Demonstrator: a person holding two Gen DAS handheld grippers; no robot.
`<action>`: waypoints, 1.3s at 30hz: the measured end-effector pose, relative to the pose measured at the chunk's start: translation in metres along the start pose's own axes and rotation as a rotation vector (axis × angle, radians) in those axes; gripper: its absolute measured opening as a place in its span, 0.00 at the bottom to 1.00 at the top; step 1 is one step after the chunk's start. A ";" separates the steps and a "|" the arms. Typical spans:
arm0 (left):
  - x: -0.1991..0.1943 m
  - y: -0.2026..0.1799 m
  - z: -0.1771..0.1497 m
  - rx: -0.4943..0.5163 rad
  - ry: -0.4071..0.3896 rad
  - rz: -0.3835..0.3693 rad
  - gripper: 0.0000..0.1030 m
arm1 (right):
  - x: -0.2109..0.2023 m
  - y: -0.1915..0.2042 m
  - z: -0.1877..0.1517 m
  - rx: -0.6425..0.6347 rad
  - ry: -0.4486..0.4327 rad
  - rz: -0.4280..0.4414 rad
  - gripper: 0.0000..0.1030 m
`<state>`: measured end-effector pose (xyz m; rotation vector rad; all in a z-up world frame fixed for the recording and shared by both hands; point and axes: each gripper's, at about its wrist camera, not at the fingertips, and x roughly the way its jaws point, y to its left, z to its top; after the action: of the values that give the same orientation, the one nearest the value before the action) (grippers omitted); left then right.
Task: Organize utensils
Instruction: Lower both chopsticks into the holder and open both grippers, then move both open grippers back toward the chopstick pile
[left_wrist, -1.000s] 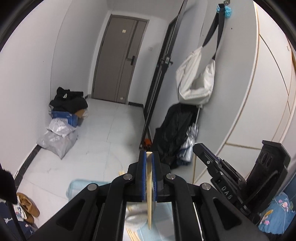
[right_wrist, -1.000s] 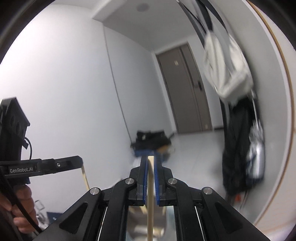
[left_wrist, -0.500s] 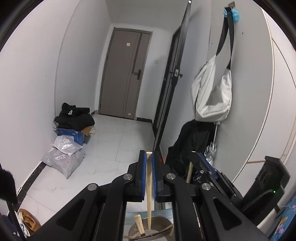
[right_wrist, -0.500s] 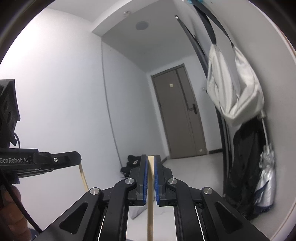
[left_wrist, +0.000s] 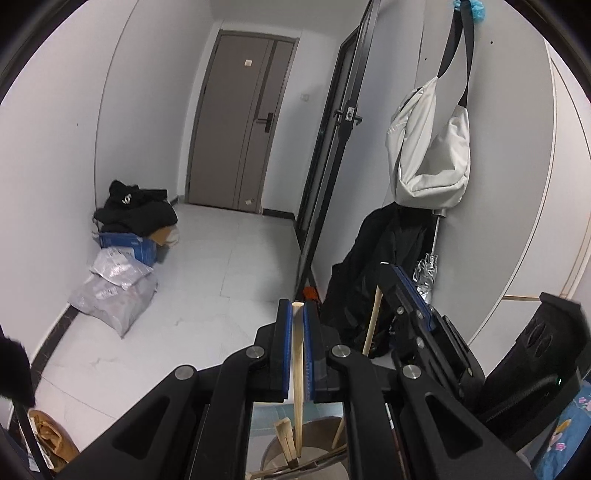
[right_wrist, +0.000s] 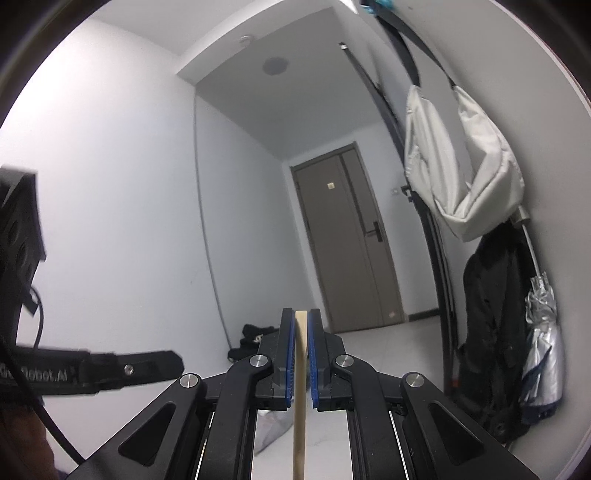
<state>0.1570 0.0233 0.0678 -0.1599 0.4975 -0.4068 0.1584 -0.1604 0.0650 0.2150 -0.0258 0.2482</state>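
Left wrist view: left tongs (left_wrist: 298, 314) clamped nearly shut on a pale wooden chopstick (left_wrist: 297, 373), lower end hanging into a round brown utensil holder (left_wrist: 314, 428) at 6 o'clock, other wooden sticks inside. At 12 o'clock, grey-brown door (left_wrist: 240, 122) beyond white tiled floor (left_wrist: 221, 266); at 9, black clothes on a blue box (left_wrist: 129, 245); at 2, white bag (left_wrist: 432, 147) hung on the wall. Right wrist view: right tongs (right_wrist: 301, 325) pinched nearly shut on a second pale wooden chopstick (right_wrist: 299, 398).
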 end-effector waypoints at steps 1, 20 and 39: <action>0.001 0.000 -0.001 0.003 0.003 -0.003 0.03 | 0.000 0.001 -0.003 -0.011 0.001 0.000 0.06; 0.005 -0.017 -0.028 0.064 0.149 -0.084 0.03 | -0.056 0.002 -0.020 -0.117 0.187 0.145 0.06; -0.041 -0.026 -0.051 0.022 0.148 0.094 0.59 | -0.090 -0.020 -0.034 0.043 0.487 0.194 0.21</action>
<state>0.0902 0.0140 0.0470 -0.0850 0.6435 -0.3338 0.0758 -0.1939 0.0235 0.1907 0.4437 0.4892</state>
